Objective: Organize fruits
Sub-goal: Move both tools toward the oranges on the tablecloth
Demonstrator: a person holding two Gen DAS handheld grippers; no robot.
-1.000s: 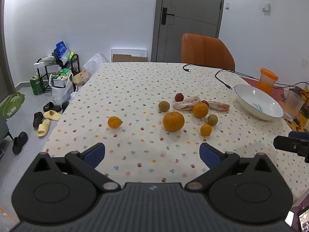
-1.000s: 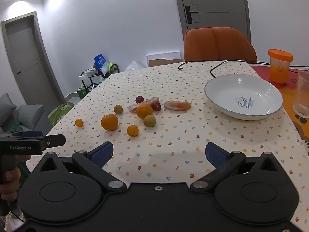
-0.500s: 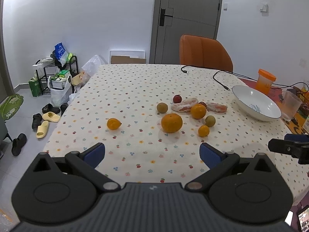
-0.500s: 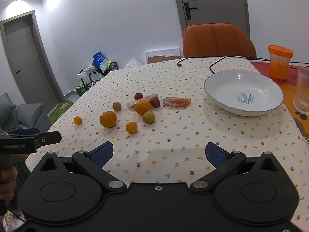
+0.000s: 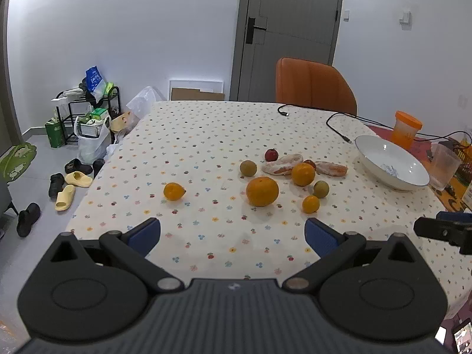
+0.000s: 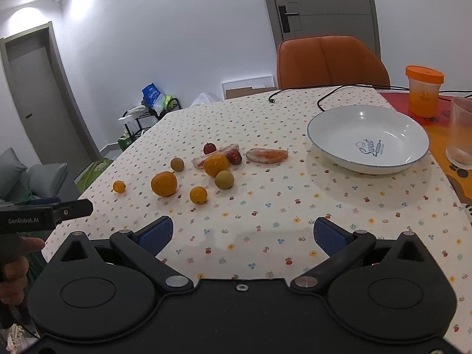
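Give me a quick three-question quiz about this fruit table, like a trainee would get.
1. True or false: the white bowl already holds fruit.
2. Which lies farthest from the bowl: A) the largest orange, B) the small orange at the far left, C) the peeled segment?
3. Is either the left gripper or the right gripper gripping anything?

Key: 1 false. 2 B. 3 No, both are open and empty.

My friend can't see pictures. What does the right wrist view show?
Open right gripper above a dotted tablecloth. Oranges, small green and red fruits and peeled pieces lie left of an empty white bowl. Orange chair behind.
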